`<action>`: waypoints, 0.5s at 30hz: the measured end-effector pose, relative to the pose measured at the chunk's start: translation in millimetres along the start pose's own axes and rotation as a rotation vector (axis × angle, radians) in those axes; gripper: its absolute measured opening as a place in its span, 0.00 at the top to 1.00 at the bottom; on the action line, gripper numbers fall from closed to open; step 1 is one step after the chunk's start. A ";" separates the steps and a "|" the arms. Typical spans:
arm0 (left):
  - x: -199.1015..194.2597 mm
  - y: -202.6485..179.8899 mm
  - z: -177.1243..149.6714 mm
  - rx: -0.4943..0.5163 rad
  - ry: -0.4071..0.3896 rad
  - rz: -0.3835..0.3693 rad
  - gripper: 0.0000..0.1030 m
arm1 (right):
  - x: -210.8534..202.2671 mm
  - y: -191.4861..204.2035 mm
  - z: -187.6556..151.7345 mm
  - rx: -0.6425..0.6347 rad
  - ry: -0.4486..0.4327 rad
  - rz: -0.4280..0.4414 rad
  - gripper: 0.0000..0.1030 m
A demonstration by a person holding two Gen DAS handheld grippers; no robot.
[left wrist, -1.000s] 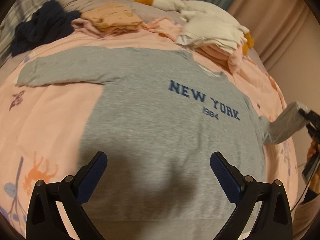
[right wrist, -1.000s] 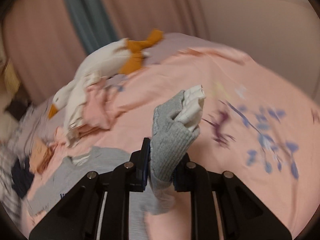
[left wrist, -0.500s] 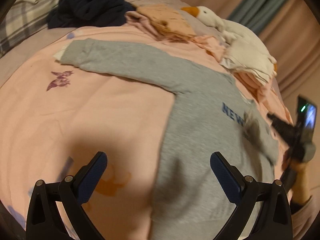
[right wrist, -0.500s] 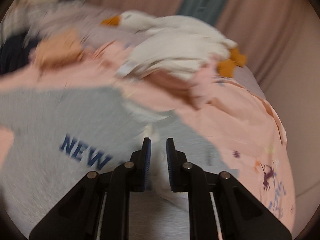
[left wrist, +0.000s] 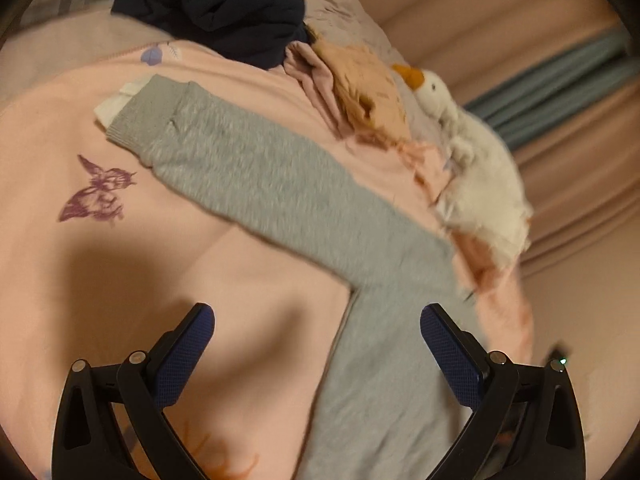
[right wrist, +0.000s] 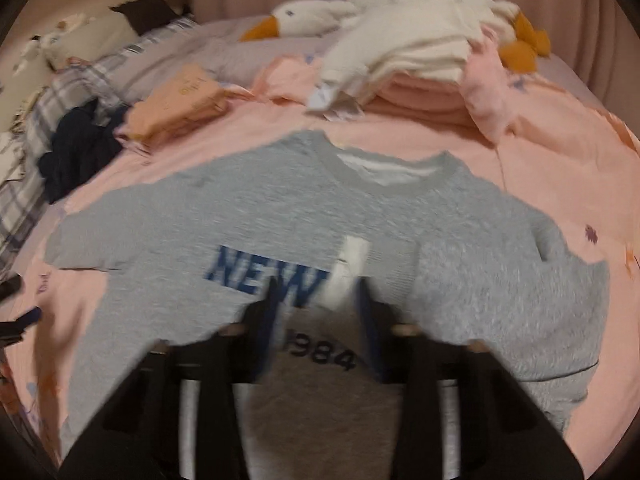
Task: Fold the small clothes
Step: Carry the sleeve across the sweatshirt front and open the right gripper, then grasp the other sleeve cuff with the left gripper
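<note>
Soft, light grey sweatshirt [right wrist: 280, 220] drapes limply; right gripper [right wrist: 320, 300] fingers opening off its cuff, left gripper [left wrist: 318, 344] fingers spread, empty

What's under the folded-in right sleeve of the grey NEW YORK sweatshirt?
The folded grey sleeve lies across the grey sweatshirt's chest, hiding the print after "NEW"; "1984" shows below.

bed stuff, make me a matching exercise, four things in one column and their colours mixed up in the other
Things:
1. sweatshirt
2. plush goose
3. crumpled garment
4. butterfly print

Colours:
A. purple
B. grey
C. white with an orange beak
D. dark navy

Pairs: 1-B, 2-C, 3-D, 4-A
</note>
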State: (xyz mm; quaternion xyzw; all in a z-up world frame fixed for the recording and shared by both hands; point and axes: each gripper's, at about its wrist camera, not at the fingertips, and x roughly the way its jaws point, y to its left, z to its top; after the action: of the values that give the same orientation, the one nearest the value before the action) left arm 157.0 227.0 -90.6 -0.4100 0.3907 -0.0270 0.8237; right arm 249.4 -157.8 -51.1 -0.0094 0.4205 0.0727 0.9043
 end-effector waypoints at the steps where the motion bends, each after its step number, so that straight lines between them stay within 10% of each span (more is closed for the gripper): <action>1: 0.8 7.8 6.8 -0.045 -0.005 -0.031 0.01 | 6.5 -1.6 -2.6 0.007 0.022 -0.009 0.79; 15: -13.1 107.3 67.1 -0.417 -0.188 -0.220 0.01 | -29.1 5.6 -17.3 0.005 -0.108 0.120 0.77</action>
State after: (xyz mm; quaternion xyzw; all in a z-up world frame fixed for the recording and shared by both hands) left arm 162.9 346.8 -133.1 -0.6116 0.2624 0.0031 0.7464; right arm 217.1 -157.2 -39.8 0.0219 0.3712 0.1262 0.9197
